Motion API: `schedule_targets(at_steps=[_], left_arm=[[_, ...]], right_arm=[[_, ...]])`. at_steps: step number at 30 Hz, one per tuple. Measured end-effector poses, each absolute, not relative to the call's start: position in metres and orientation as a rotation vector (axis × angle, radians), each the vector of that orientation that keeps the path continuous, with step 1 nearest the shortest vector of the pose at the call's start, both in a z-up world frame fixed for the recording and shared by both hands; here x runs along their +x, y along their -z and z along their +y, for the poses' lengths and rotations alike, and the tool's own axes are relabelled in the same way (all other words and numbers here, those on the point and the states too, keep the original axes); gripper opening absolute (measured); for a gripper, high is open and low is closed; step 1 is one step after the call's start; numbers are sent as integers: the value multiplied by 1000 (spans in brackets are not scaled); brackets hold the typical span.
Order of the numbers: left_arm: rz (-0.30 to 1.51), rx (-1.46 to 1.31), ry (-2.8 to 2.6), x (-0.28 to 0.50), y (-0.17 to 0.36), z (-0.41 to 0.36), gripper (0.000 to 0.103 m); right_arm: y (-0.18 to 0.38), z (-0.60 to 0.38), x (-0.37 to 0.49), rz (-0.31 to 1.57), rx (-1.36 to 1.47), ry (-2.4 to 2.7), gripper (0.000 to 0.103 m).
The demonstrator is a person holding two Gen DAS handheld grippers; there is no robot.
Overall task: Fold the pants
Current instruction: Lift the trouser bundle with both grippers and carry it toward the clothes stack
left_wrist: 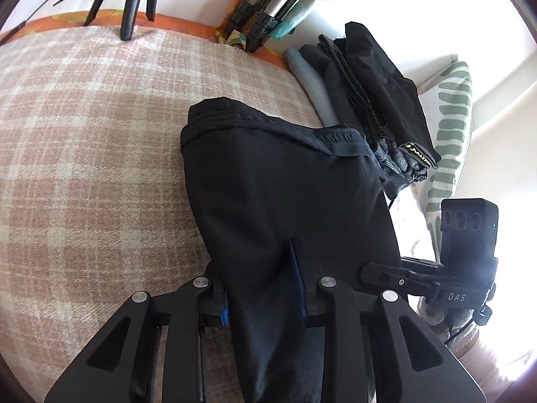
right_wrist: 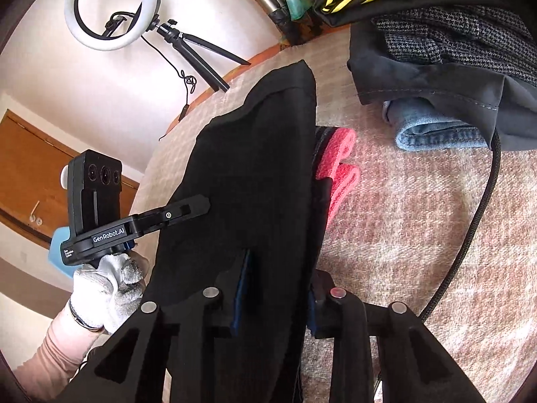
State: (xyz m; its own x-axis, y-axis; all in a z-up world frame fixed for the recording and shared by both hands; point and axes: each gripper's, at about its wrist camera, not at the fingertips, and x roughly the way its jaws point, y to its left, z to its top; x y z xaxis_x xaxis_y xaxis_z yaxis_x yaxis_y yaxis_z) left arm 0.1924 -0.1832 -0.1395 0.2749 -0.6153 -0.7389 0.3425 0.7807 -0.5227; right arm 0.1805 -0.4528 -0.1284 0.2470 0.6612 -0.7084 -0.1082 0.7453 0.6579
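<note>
— What's that they're working on, a bed?
— A surface under a plaid blanket (left_wrist: 84,127), with a pile of folded clothes (left_wrist: 376,84) at the far side and a ring light (right_wrist: 112,8) behind.
— And the pants?
— The black pants (left_wrist: 285,184) lie folded on the blanket, the near end raised between both tools.
— Gripped?
— Yes. The left tongs (left_wrist: 265,305) are closed on the fabric, and the right tongs (right_wrist: 278,288) pinch the same cloth
</note>
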Motion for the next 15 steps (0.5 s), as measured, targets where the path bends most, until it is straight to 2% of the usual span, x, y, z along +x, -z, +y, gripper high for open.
schedule_targets(at_steps=[2, 4, 15], left_arm=[[1093, -242, 656, 188, 129, -189, 14], [1057, -200, 660, 184, 116, -195, 11], [839, -110, 758, 177, 26, -242, 10]], right_arm=[[119, -450, 176, 1194, 515, -546, 15], [105, -446, 170, 1170, 457, -529, 13], [9, -488, 151, 957, 370, -469, 12]])
